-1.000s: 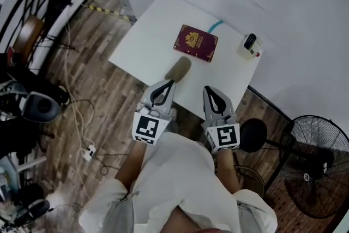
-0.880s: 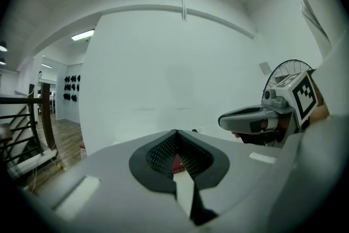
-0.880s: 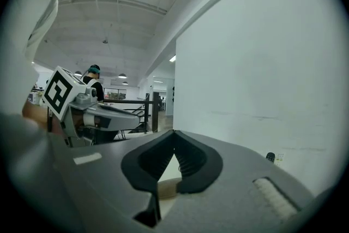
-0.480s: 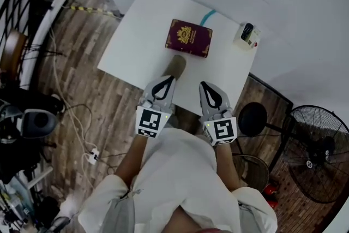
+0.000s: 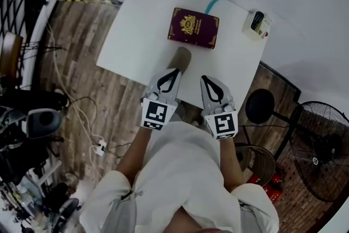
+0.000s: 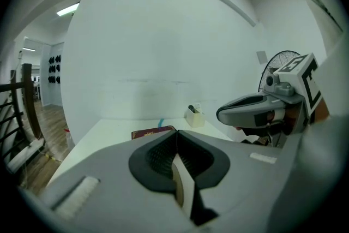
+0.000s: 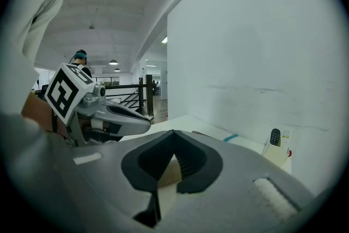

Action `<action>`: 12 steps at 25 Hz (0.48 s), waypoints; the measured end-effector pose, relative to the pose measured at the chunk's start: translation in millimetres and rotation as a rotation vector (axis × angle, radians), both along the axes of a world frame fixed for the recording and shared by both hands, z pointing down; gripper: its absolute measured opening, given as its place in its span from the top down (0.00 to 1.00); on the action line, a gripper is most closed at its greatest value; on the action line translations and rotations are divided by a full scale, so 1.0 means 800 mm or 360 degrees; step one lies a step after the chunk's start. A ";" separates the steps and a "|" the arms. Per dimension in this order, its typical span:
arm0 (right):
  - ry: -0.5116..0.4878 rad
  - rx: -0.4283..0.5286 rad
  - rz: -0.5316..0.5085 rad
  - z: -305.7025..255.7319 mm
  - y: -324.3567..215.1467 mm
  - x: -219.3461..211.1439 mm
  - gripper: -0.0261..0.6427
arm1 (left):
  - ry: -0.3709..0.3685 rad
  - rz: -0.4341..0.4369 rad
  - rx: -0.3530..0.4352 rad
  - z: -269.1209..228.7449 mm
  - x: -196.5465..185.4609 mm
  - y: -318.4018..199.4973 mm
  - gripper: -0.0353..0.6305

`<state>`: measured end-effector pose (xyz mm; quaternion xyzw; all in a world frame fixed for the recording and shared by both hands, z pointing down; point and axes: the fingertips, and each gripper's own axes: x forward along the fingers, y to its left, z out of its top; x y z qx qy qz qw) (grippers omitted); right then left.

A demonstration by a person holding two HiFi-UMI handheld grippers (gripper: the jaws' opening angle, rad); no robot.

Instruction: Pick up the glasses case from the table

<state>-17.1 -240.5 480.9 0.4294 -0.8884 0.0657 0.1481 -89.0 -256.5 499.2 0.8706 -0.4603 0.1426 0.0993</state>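
Ahead of both sets of fingertips, white table (image 5: 142, 24), near edge right under the tips.

Two handheld grippers low at that edge, side by side. Left gripper (image 5: 174, 72) clenched tight, nothing between the jaws. Right gripper (image 5: 206, 80) likewise closed tip to tip, nothing gripped.

Farther out from the left fingertips, beyond the case: maroon passport-style booklet (image 5: 193, 27) with gold crest, lying flat.

Well out ahead and to the right of the right fingertips: small white holder (image 5: 257, 23) with a remote standing in it.

Just ahead of the left fingertips, slightly toward the right gripper's side: tan glasses case (image 5: 180, 57), oblong, flat on the table, long axis running roughly away from the tips. Near end very close to the left tips; touching or not, cannot tell. Apart from the booklet.

Handling guess: light, fairly stiff shell, matte surface so probably not slippery, rounded ends likely to squirt out of a pinch. Best hold across the narrow width near mid-length. Needs the jaws opened first; not yet grasped.
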 end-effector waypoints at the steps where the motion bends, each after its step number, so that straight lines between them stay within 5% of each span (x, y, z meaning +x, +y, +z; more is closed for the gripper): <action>1: 0.0014 -0.0007 -0.0006 0.004 -0.002 -0.002 0.95 | -0.0006 0.0004 -0.0019 0.006 0.000 -0.002 0.91; 12: 0.0073 -0.0150 -0.0049 0.050 -0.010 -0.014 0.95 | -0.0086 0.0026 -0.0158 0.061 0.002 -0.023 0.87</action>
